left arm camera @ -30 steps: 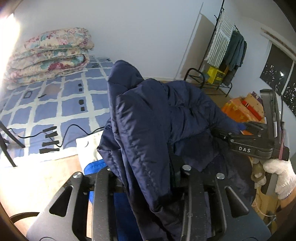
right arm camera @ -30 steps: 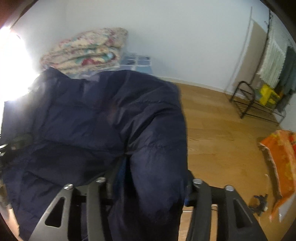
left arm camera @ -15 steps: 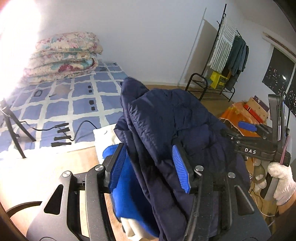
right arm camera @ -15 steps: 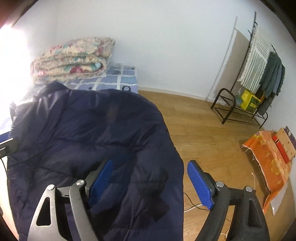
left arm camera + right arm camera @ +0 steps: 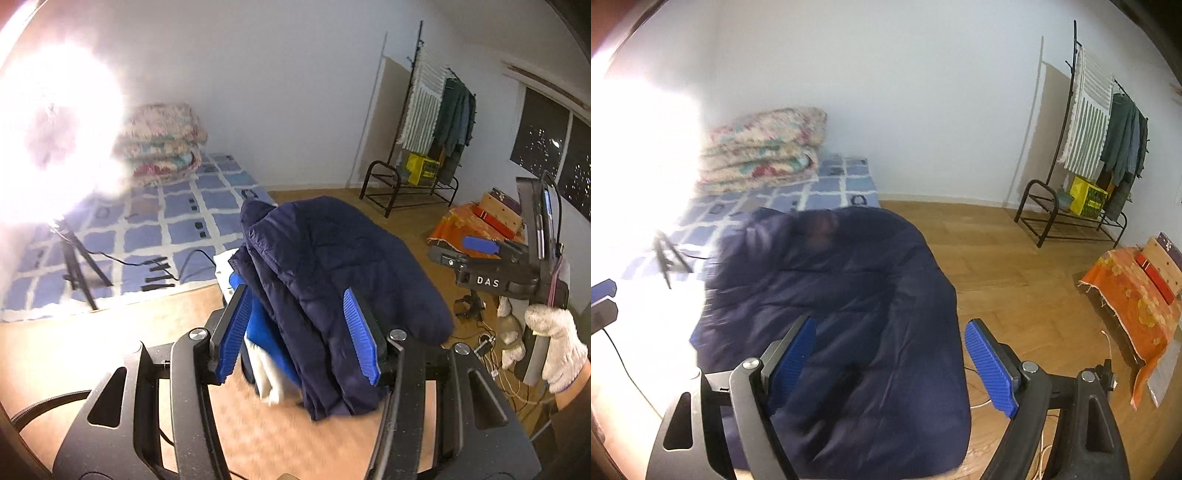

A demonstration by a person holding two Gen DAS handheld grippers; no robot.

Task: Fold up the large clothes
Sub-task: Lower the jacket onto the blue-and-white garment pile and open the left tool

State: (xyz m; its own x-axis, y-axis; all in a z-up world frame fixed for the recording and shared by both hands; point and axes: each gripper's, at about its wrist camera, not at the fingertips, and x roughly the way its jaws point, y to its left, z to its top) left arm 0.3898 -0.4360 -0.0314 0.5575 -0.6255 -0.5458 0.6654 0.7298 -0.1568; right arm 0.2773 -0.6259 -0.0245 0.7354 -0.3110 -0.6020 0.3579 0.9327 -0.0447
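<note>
Release is what has changed over the last second. On the left, the left hand-held gripper (image 5: 301,332), which a second ago was pinched on a fold of the navy jacket (image 5: 332,266), is now seen with its blue pads spread wide and drawn back, the cloth lying between them without being gripped. Half a second ago those pads were already parted, and since then more of the pile has come into view: a blue garment (image 5: 262,332) and something white (image 5: 266,380) are seen under the jacket's near edge. The jacket is left folded in layers on top of that pile, on a light worktop (image 5: 122,332) (its surface is blurred in the left wrist view).

Further right, the right hand-held gripper (image 5: 894,365) has been opened in the same way; its pads are held apart above the jacket's right edge (image 5: 923,332), where they had been clamped on padded cloth a second ago. From the left wrist view it is seen held clear of the bundle by a gloved hand (image 5: 554,339).

This fold is judged finished, since the bundle keeps its shape unheld. What remains is probably only a tidy or the next garment.
</note>
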